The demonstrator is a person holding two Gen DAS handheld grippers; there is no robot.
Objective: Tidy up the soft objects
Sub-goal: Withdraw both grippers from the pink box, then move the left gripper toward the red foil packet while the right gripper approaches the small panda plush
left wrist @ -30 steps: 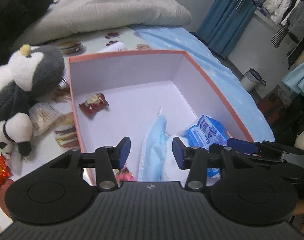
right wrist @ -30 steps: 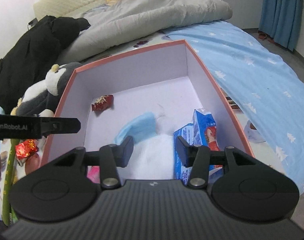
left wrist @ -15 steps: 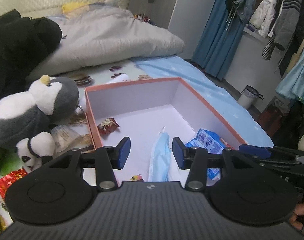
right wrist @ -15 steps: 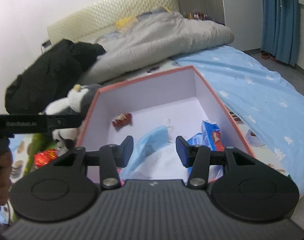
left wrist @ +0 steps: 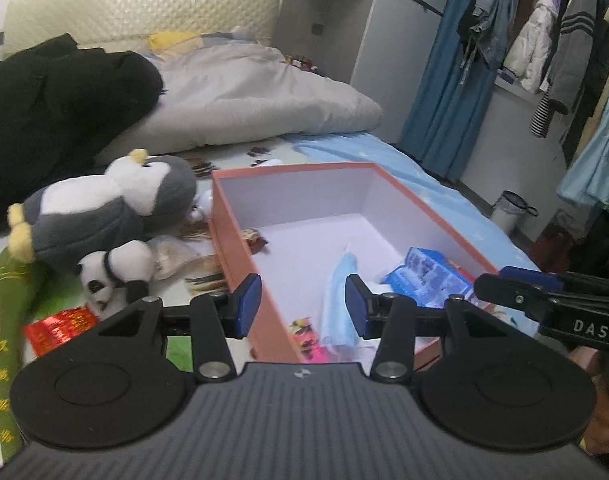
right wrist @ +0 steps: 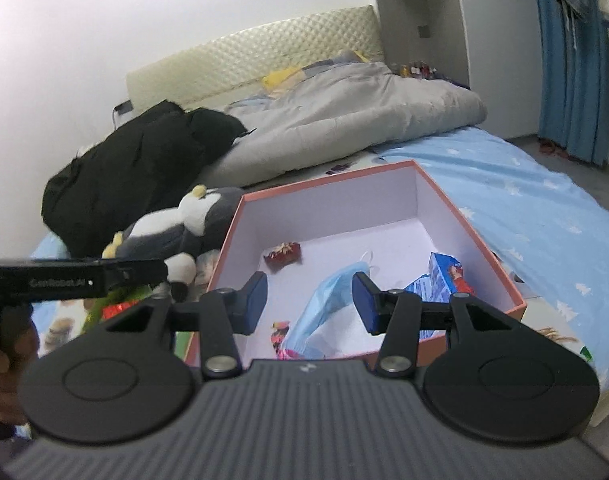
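Note:
An orange box (left wrist: 228, 232) (right wrist: 480, 240) with a white inside lies on the bed. It holds a blue face mask (left wrist: 338, 292) (right wrist: 324, 304), a blue tissue pack (left wrist: 428, 280) (right wrist: 440, 276) and a red snack packet (right wrist: 282, 252). A grey penguin plush (left wrist: 104, 208) (right wrist: 176, 228) and a small panda plush (left wrist: 112, 268) lie left of the box. My left gripper (left wrist: 302, 312) is open and empty, above the box's near left corner. My right gripper (right wrist: 309, 302) is open and empty, above the box's near edge.
A black coat (left wrist: 52, 108) (right wrist: 136, 168) and a grey duvet (left wrist: 256, 100) (right wrist: 356, 116) lie at the bed's head. A green cloth (left wrist: 12, 312) and a red packet (left wrist: 60, 324) lie left of the plushes. Hanging clothes (left wrist: 544, 52) and a small bin (left wrist: 510, 210) are on the right.
Both grippers have pulled up and back from inside the box, so the box and bed look farther away. The left gripper has swung left toward the plushes. Both stayed open.

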